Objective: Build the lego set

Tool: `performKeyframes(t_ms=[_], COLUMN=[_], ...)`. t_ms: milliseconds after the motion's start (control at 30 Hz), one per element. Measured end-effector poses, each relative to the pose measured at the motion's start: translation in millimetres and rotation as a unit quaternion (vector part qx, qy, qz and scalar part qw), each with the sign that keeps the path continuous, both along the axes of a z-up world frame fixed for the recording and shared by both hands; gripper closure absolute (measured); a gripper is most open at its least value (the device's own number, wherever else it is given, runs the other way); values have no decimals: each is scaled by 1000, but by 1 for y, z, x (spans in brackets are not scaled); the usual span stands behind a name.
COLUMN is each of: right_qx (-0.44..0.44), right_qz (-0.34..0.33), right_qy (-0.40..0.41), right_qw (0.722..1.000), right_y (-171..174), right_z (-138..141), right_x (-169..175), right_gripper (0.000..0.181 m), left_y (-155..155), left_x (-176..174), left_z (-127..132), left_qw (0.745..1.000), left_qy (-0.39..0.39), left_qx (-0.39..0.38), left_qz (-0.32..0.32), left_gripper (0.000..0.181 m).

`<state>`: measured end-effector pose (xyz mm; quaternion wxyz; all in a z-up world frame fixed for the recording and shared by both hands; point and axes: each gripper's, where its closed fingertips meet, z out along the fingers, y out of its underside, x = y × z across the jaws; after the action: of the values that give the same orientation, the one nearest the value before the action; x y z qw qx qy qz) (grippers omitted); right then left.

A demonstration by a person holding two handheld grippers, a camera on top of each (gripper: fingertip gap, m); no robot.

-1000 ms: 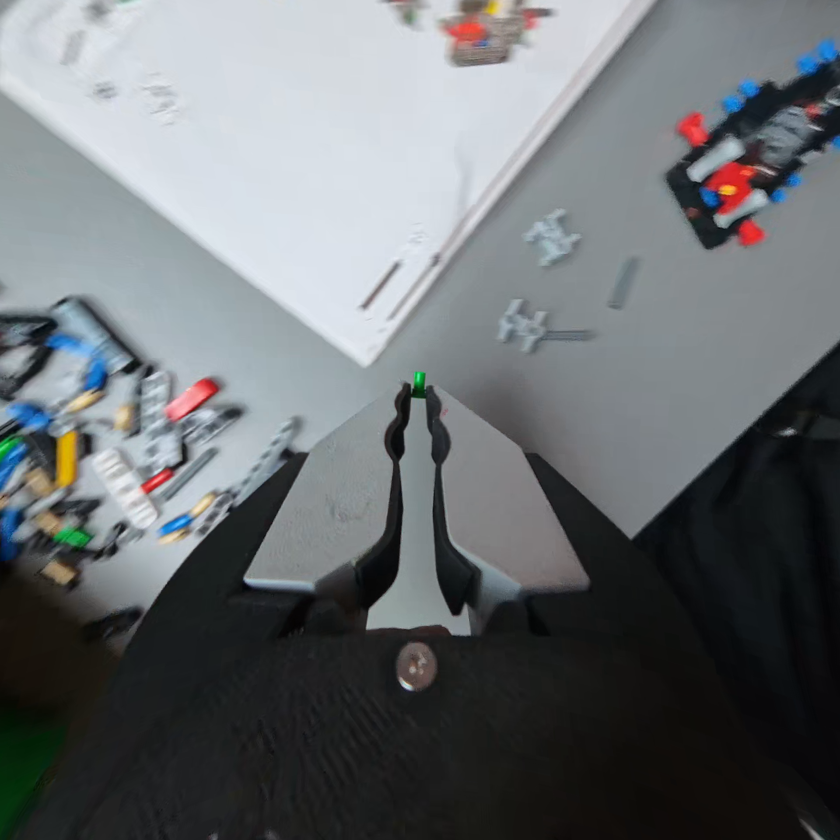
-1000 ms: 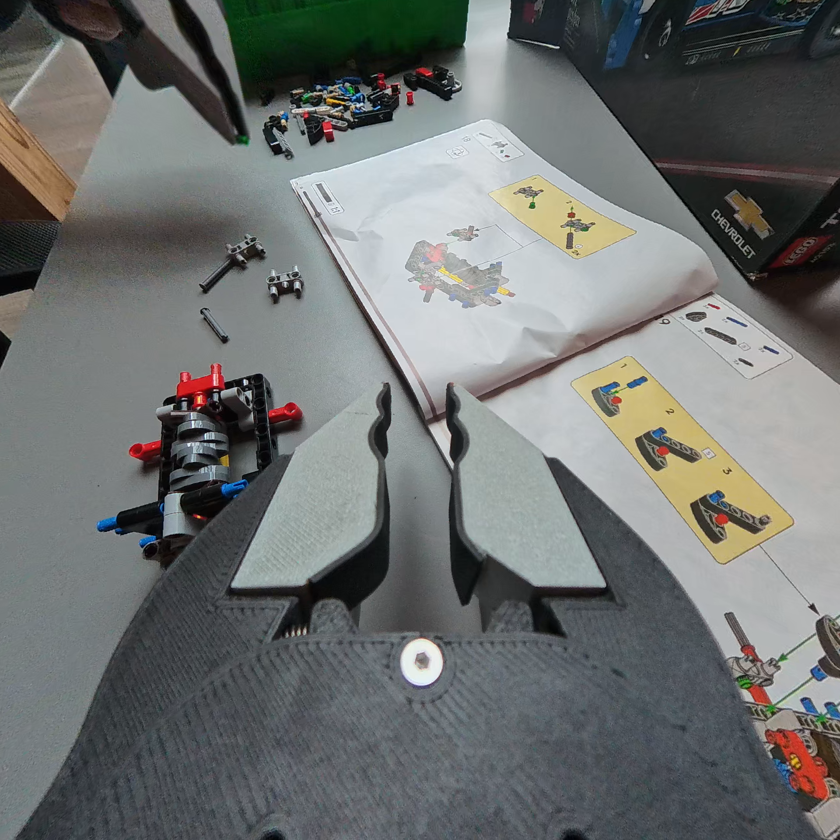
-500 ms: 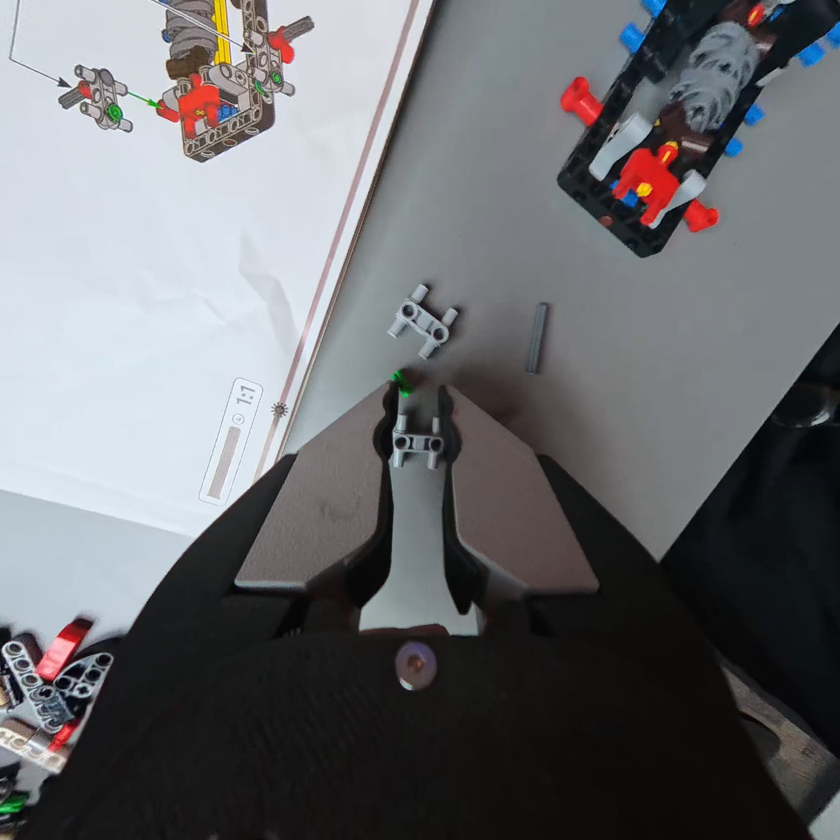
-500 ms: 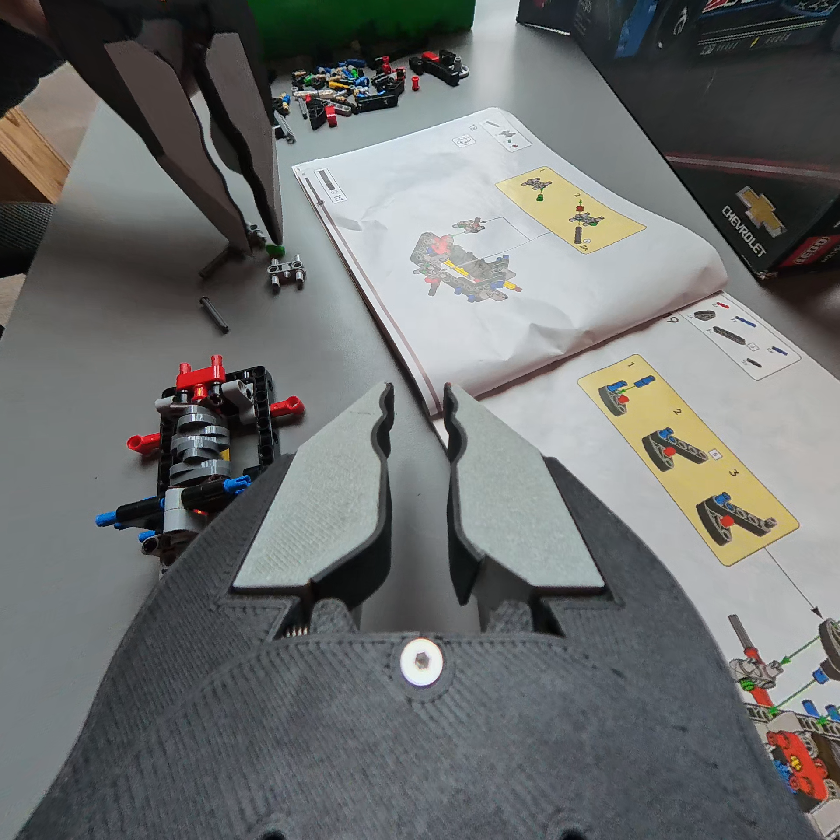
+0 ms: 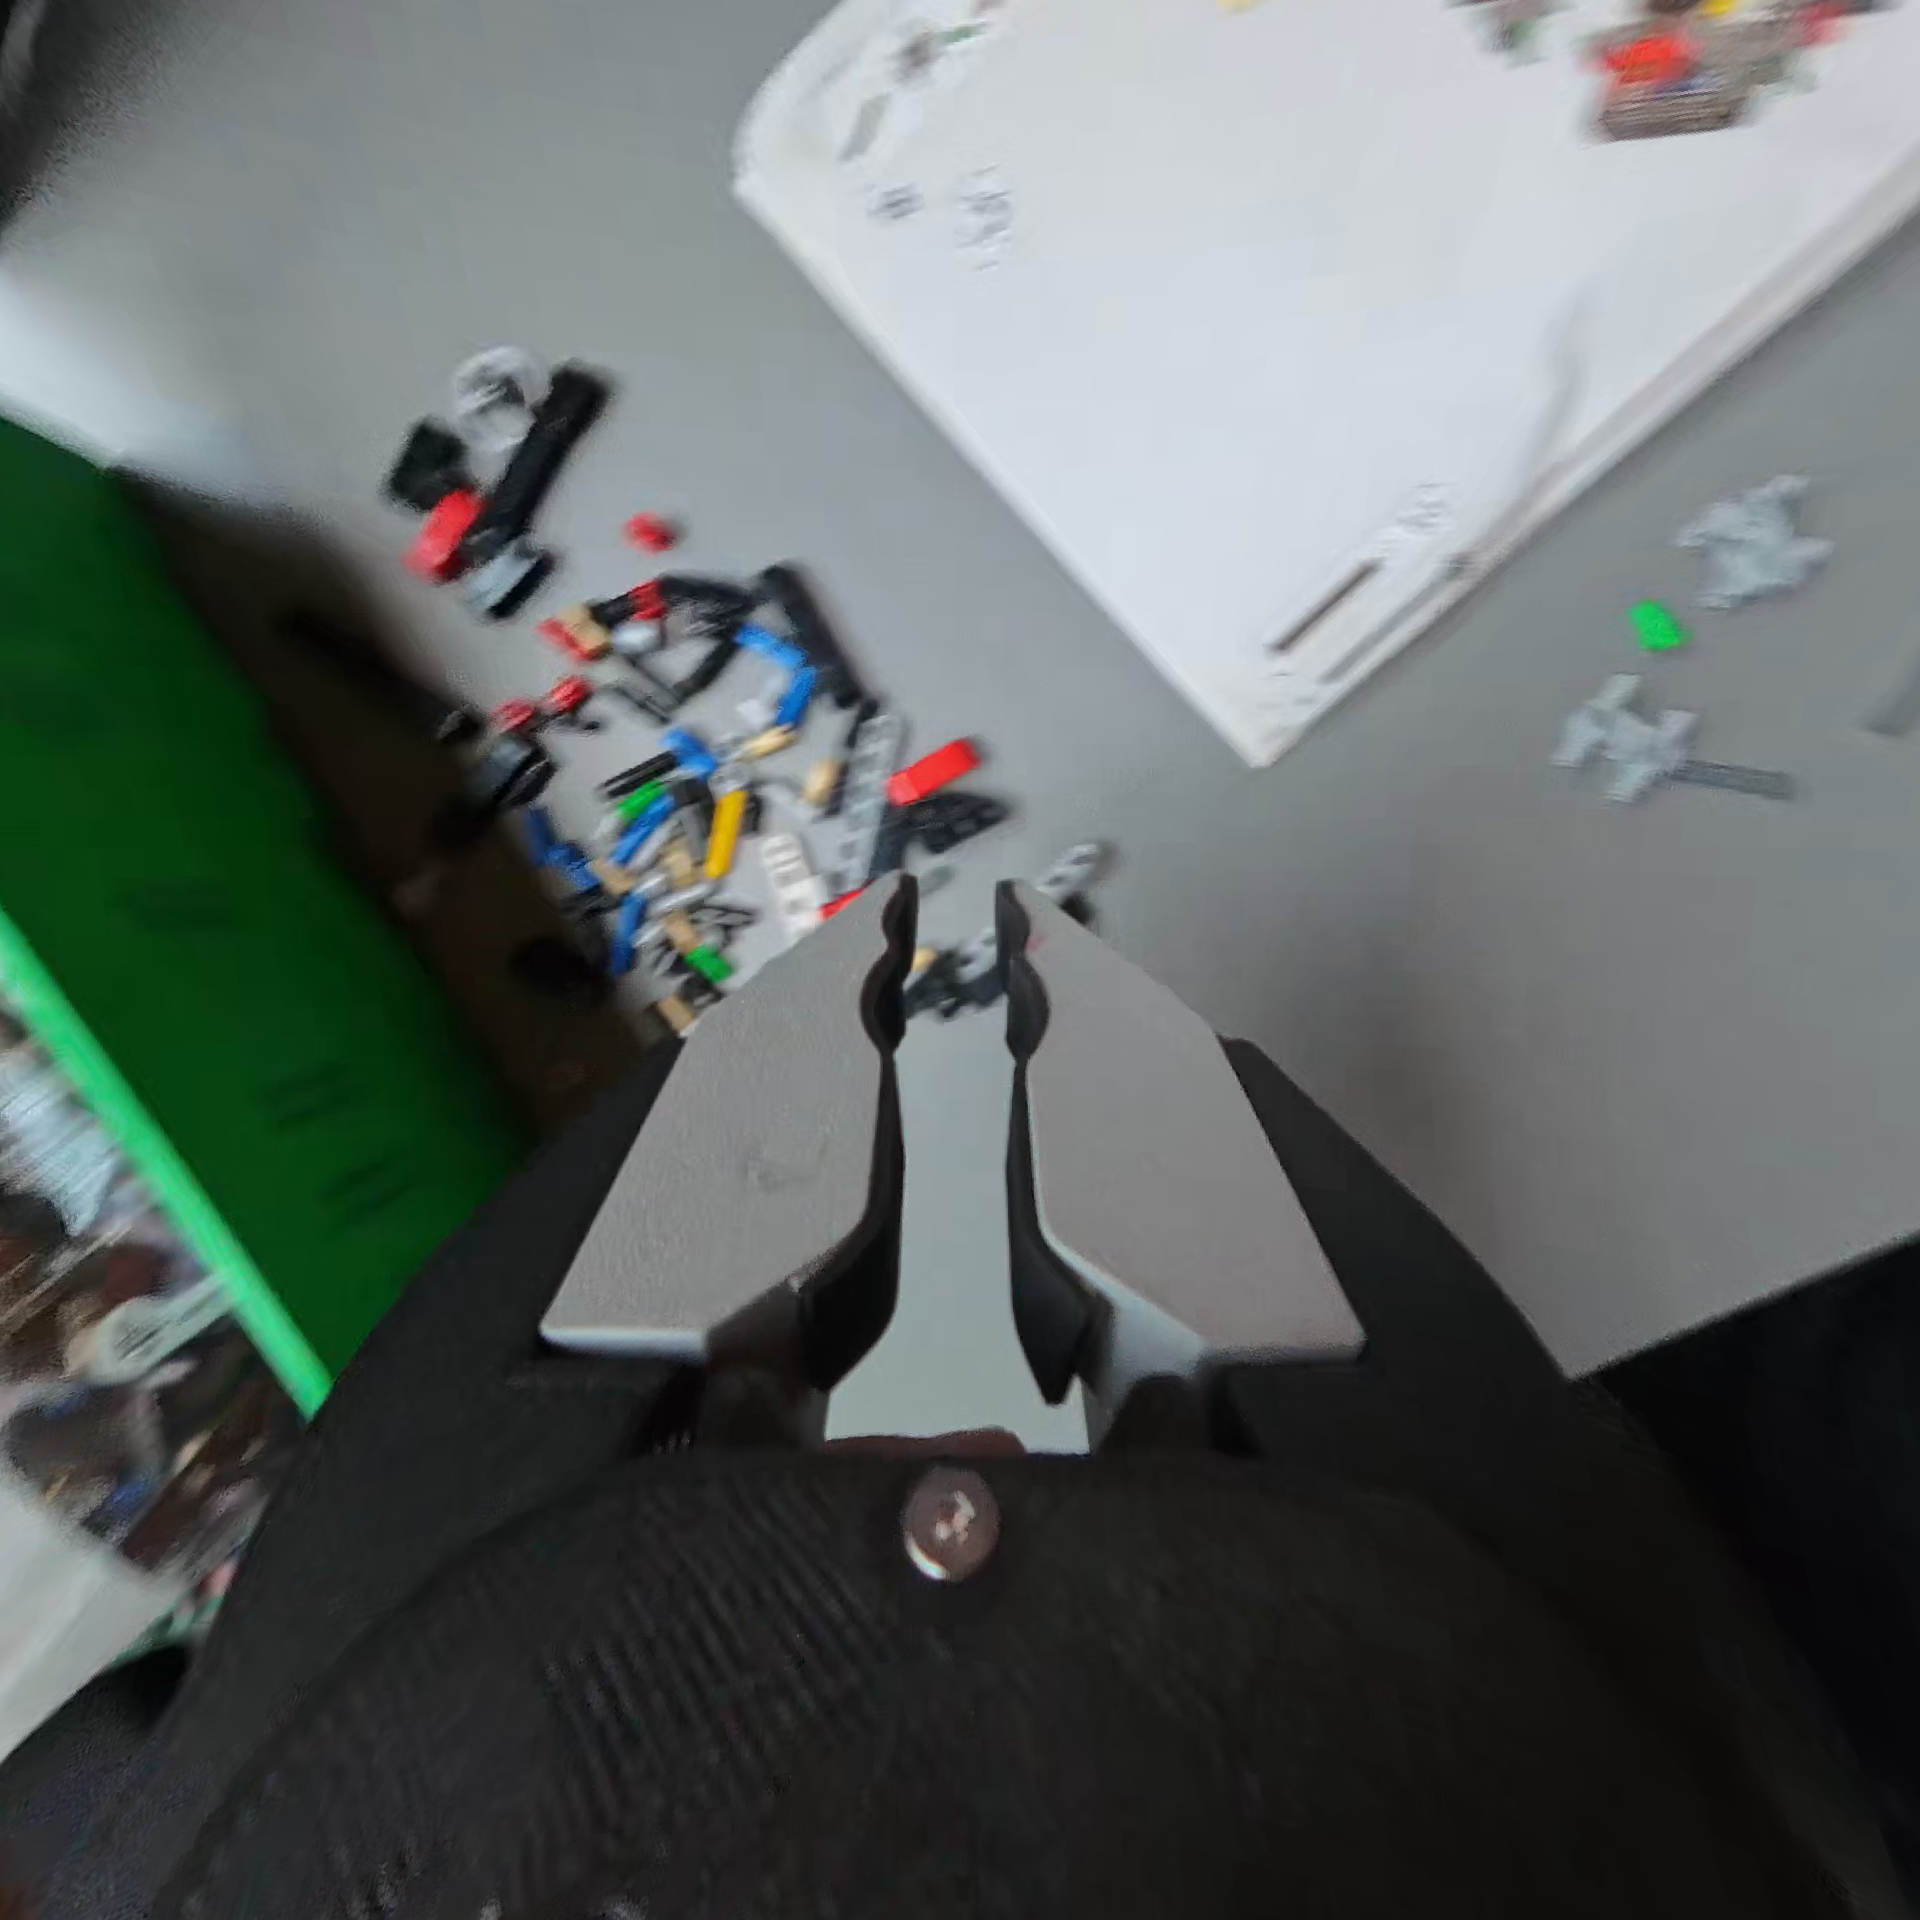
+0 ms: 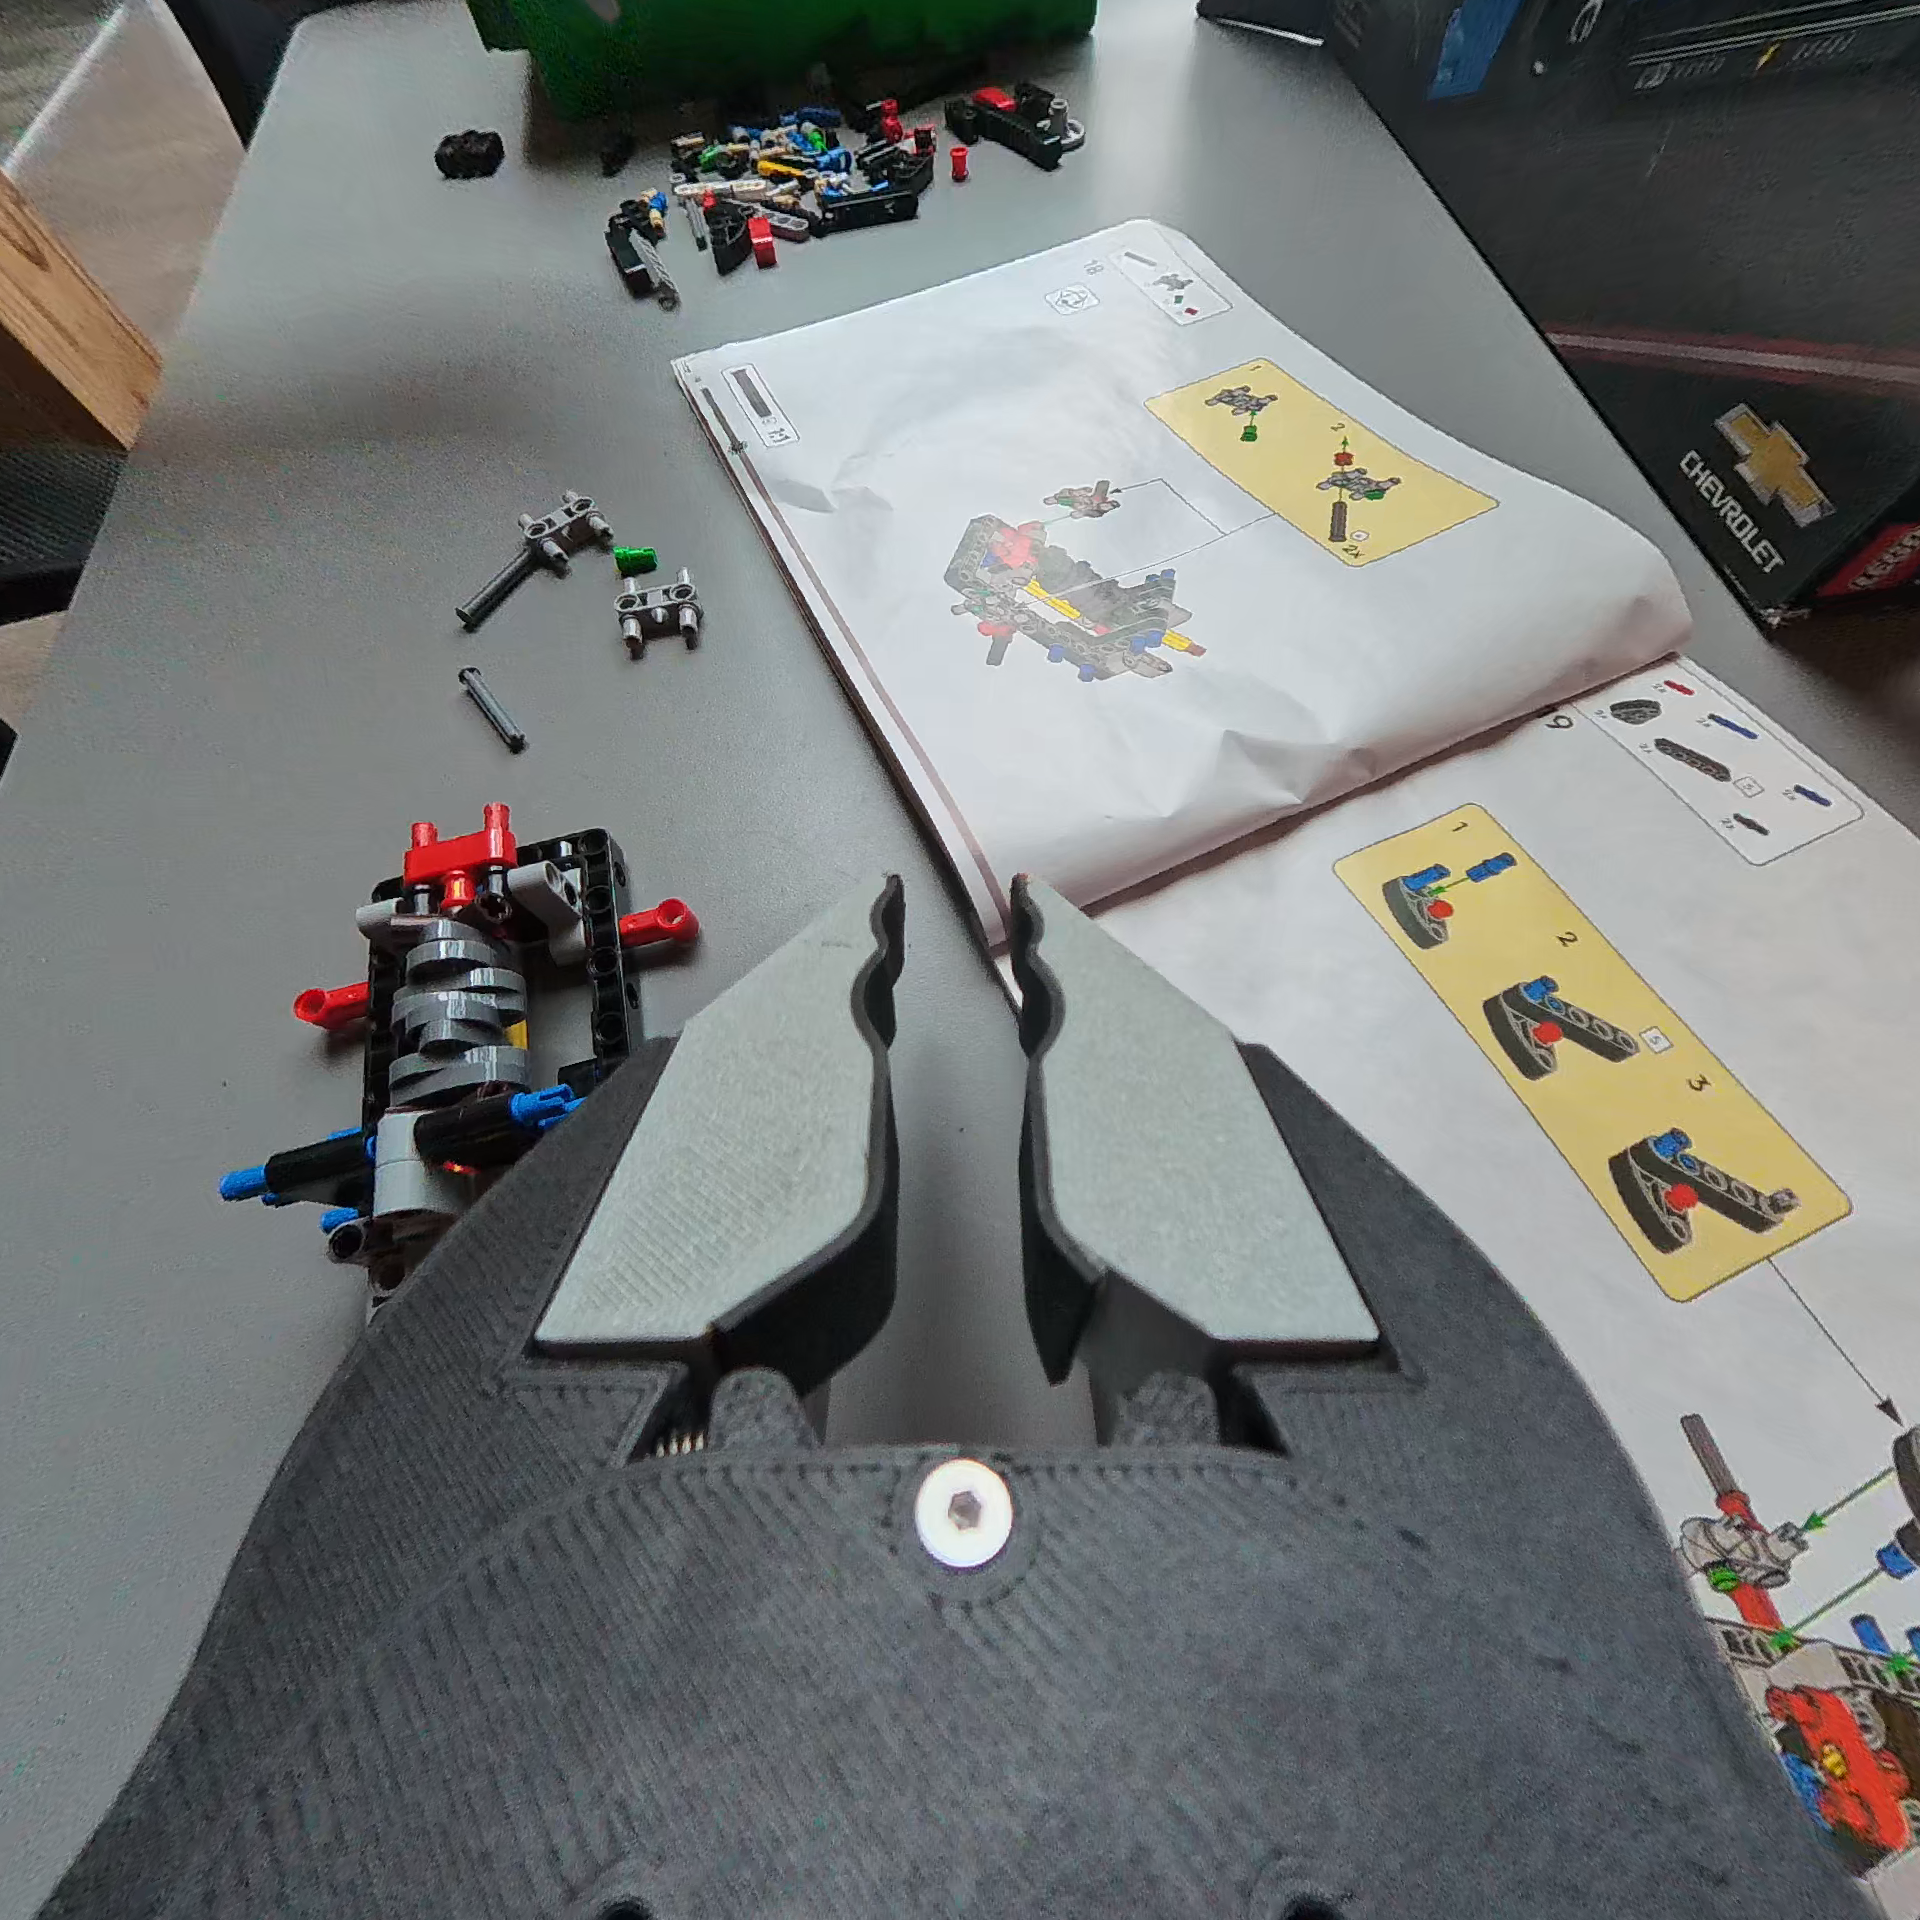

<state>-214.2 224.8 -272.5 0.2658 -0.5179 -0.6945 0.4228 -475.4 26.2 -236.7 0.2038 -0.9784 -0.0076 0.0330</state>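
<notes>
Grey worktop (image 6: 312, 468) | loose multicoloured brick pile (image 5: 727, 769): next part, judged | half-built black-framed lego assembly (image 6: 488, 997) beside right gripper (image 6: 956, 899), fingers apart, empty | left gripper (image 5: 956, 904) fingers apart, empty: descend slowly, isolate one piece | small green pin (image 6: 634, 561) lies between grey connectors.

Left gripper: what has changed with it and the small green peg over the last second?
The left gripper carried the small green peg from the loose-parts pile to the two grey connectors, released it on the grey table, then swung back towards the pile, open and empty. The right gripper, the black-framed assembly and the instruction booklet stayed put.
</notes>
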Motion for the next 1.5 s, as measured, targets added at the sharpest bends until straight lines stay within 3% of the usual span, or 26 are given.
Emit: performKeyframes(t_ms=[133,400,800,1200,1500], right_qx=[2,4,9,6,8], right_qz=[0,-5,1,1,1], right_qy=[-6,-1,-4,-5,-5], right_qw=[1000,1000,1000,1000,1000], right_y=[0,0,-1,-1,-2], right_z=[-2,-1,-2,-2,-2], right_x=[0,1,1,1,1], right_gripper=[165,165,166,166,167], left_y=[-19,-24,-27,-30,-33], left_x=[-68,-77,-65,-73,-75], left_z=[-8,-45,-61,-56,-66], left_qw=[990,981,981,980,979], left_qy=[35,14,-37,-18,-21], left_qx=[-32,-68,-78,-75,-90], left_qz=[129,180,175,183,183], left_gripper=[180,181,181,180,179])
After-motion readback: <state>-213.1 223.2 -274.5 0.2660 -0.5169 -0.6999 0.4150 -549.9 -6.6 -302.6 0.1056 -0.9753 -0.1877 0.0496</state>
